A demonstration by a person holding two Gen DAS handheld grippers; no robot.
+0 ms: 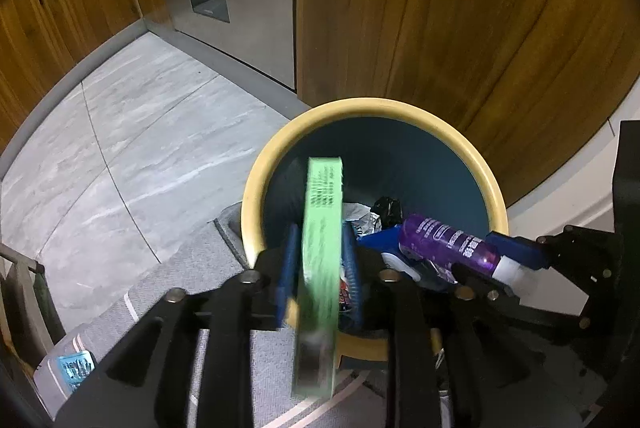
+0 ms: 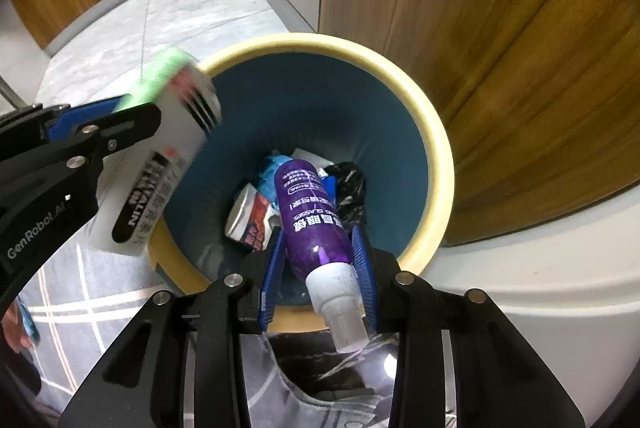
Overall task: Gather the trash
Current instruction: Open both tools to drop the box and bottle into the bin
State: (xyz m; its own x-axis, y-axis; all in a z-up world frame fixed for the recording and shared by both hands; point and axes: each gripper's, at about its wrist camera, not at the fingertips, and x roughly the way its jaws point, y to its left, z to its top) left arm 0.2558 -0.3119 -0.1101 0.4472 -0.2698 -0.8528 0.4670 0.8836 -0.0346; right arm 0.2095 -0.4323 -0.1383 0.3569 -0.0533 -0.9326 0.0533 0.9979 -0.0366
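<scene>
Left gripper (image 1: 320,264) pinching green box (image 1: 322,228) over trash bin (image 1: 372,106) rim, right gripper (image 2: 320,268) pinching purple bottle (image 2: 310,212) above bin's opening

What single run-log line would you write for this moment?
left gripper: green box between fingers, blurred | right gripper: purple bottle between fingers | both over trash bin | bin: trash inside
</scene>
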